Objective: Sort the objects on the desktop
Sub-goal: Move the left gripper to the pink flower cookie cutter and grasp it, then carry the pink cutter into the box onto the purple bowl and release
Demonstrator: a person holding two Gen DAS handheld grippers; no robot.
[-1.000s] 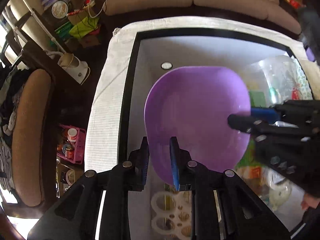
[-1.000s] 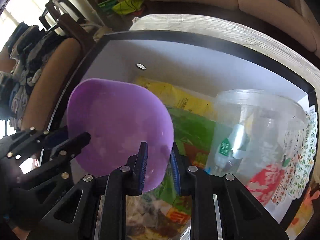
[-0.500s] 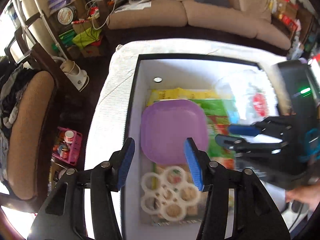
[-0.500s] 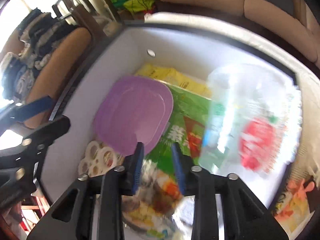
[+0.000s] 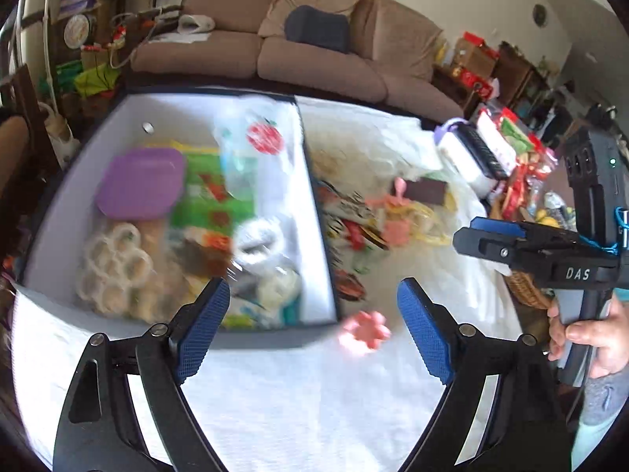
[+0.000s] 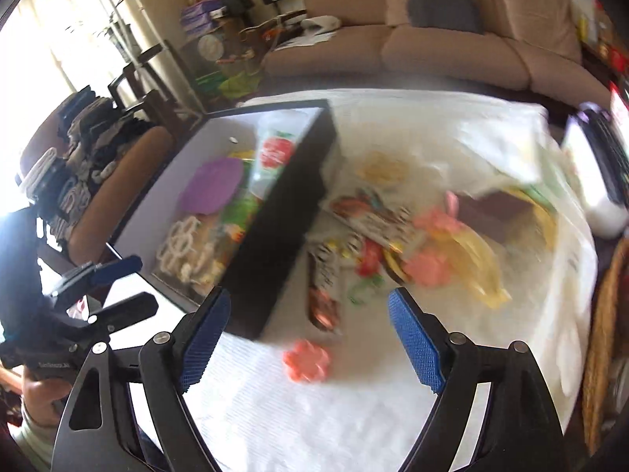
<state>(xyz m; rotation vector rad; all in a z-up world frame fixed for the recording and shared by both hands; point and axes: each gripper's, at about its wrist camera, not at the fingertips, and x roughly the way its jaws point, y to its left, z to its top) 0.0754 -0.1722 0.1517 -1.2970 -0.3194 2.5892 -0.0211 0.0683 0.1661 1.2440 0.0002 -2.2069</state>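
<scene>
A purple plate [image 5: 141,183] lies inside the black box [image 5: 316,236] with white lining, on snack packets and beside a clear plastic cup [image 5: 255,145]. It also shows in the right wrist view [image 6: 214,190]. My left gripper [image 5: 312,328] is wide open and empty, above the white cloth near the box's front corner. My right gripper [image 6: 306,332] is wide open and empty, above a pink flower-shaped piece [image 6: 306,360], which also shows in the left wrist view [image 5: 365,330]. The frames are motion blurred.
Loose packets, pink and yellow pieces [image 6: 428,259] and a brown wallet-like item [image 6: 491,212] lie on the white cloth right of the box. A wicker basket [image 6: 601,314] stands at the right edge. A sofa [image 5: 314,51] is behind the table.
Both grippers let go of the purple plate, which now lies in the box. Both have opened wide and pulled back and to the right, over the cloth.
</scene>
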